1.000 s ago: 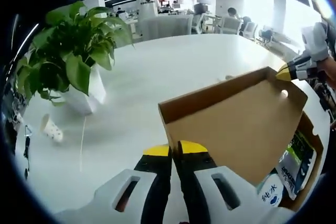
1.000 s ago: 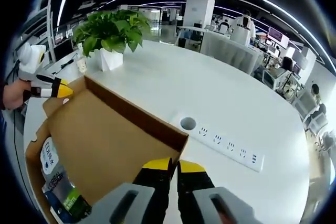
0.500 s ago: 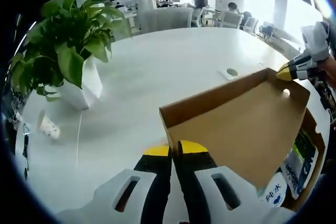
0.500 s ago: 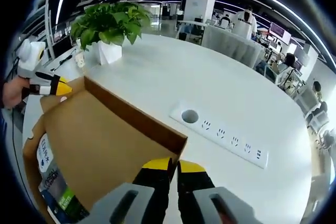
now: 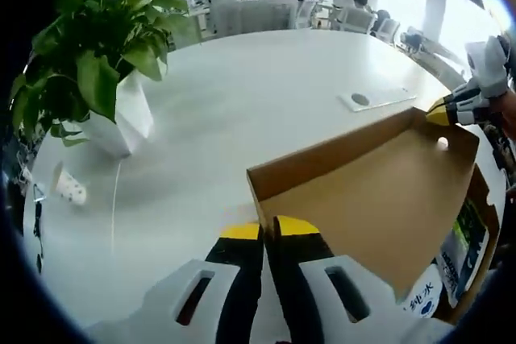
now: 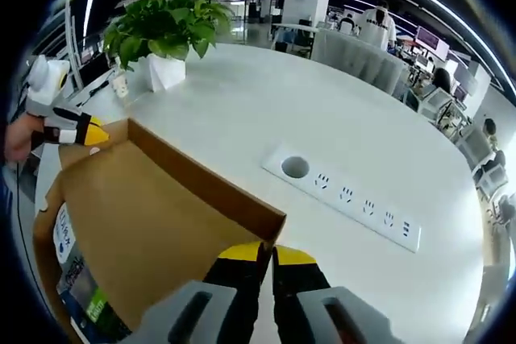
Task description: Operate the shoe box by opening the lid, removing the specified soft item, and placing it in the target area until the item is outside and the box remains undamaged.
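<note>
We hold the lid raised by two corners — our left gripper has its jaws pressed together on the near corner, and our right gripper is likewise clamped on the other corner. The box sits open beneath on the white table, with packets visible inside under the lid's edge. A potted plant stands well apart on the table, and a power strip lies beyond the lid.
</note>
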The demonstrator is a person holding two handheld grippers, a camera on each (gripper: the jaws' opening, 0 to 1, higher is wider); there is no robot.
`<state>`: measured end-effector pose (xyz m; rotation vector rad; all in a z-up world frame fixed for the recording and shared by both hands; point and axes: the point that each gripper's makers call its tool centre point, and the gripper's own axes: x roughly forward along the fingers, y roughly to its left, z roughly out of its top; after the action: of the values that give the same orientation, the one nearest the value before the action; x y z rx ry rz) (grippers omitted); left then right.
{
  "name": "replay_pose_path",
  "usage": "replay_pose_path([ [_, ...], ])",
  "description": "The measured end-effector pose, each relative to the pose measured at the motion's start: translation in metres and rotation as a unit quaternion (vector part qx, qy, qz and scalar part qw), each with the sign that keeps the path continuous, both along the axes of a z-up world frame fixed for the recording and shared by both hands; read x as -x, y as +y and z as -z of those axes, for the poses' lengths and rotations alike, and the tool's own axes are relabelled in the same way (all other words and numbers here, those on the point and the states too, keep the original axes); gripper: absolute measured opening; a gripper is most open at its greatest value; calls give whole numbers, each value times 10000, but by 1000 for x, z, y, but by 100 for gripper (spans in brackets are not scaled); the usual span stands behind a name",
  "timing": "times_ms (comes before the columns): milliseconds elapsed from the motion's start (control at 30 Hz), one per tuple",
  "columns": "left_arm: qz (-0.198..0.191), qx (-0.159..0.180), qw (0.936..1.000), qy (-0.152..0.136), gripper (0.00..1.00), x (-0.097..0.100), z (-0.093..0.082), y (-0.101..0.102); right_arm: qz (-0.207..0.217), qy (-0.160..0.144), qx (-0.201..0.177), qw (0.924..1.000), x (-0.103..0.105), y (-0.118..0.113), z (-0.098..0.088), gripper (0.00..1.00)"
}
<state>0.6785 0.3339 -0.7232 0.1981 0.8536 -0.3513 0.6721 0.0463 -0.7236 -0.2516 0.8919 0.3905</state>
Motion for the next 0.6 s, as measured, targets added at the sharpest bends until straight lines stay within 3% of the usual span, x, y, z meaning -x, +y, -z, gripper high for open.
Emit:
replay_pose_path([
  [600, -110, -38, 9997, 230, 4, -2, 10, 2, 64, 170, -60, 9998, 7, 2, 7, 0],
])
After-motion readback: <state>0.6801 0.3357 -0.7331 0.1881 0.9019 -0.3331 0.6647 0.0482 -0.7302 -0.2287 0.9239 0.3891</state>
